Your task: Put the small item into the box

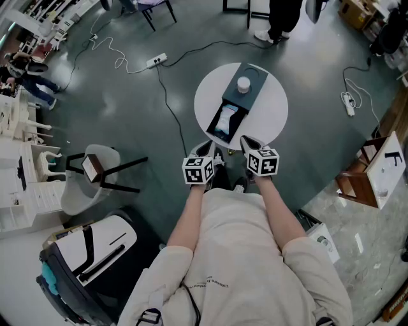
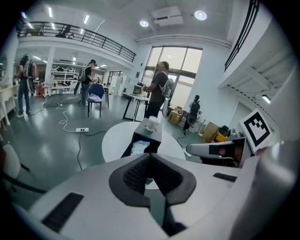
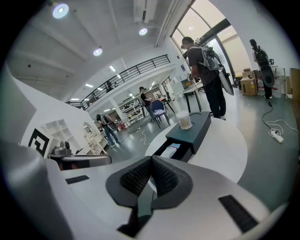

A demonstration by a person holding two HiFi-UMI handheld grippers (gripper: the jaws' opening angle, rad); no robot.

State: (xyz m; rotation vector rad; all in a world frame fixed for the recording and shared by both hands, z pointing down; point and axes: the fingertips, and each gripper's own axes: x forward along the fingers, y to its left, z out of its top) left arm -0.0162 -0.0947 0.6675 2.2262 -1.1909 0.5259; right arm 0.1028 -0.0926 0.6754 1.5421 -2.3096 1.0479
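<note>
A round white table (image 1: 271, 111) carries a dark box (image 1: 245, 95) whose drawer is pulled out toward me. In the drawer lies a white and blue packet (image 1: 226, 120). A small white cup-like item (image 1: 243, 83) stands on the box's top. My left gripper (image 1: 205, 151) and right gripper (image 1: 247, 143) hover side by side at the table's near edge, short of the box. In the left gripper view the pads (image 2: 140, 171) meet with nothing between them, and the box (image 2: 149, 134) and the item (image 2: 151, 123) lie ahead. The right gripper (image 3: 151, 163) is likewise shut and empty, facing the box (image 3: 194, 129).
A chair (image 1: 95, 169) stands to the left of me, with a dark bag (image 1: 83, 261) on the floor behind it. A power strip (image 1: 156, 61) and its cable trail across the floor left of the table. A person (image 1: 277, 19) stands beyond the table. Wooden furniture (image 1: 363, 181) is at the right.
</note>
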